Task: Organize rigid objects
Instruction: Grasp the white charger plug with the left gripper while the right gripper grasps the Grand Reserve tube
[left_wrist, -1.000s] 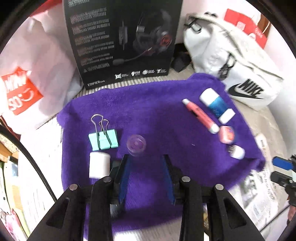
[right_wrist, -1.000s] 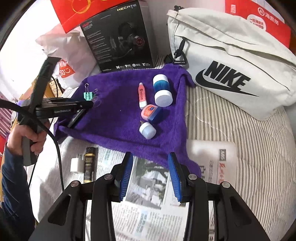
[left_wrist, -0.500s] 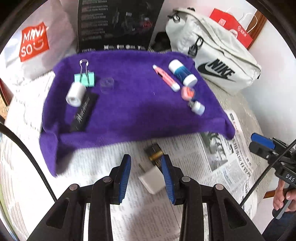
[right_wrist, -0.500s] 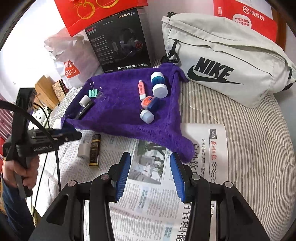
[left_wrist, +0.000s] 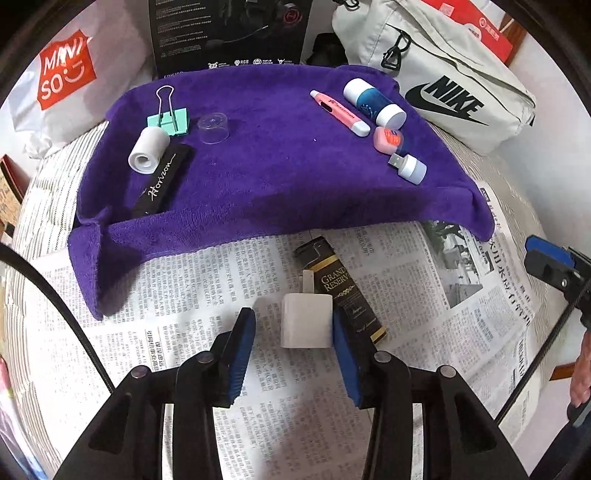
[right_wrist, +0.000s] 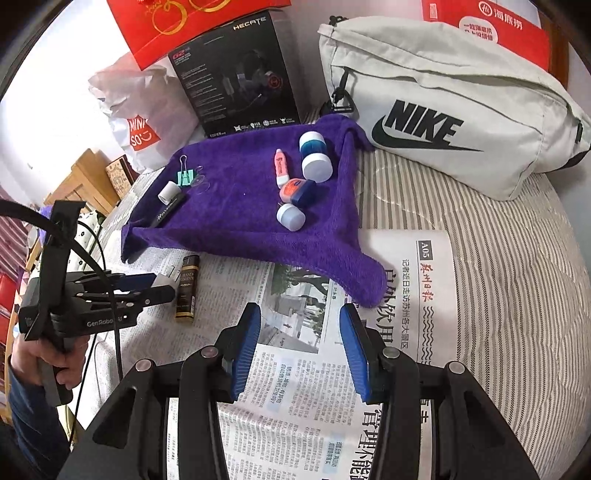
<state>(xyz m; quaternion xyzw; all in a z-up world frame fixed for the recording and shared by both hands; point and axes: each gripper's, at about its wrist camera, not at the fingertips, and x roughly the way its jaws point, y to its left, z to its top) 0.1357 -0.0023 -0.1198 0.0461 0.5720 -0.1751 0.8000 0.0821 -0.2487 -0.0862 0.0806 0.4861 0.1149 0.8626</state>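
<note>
Purple towel (left_wrist: 280, 184) already holds most small items; off its near edge on the newspaper (left_wrist: 184, 295), white charger (left_wrist: 306, 320) and lighter (left_wrist: 341, 291) remain, left gripper (left_wrist: 291, 341) opening around charger, right gripper (right_wrist: 300, 350) apart, empty.

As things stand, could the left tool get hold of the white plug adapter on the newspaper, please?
Probably yes. The small white plug adapter already lies between the left tool's blue pads, whose jaws are opening. The dark lighter lies right beside it, crowding one pad, but nothing covers the adapter.
</note>
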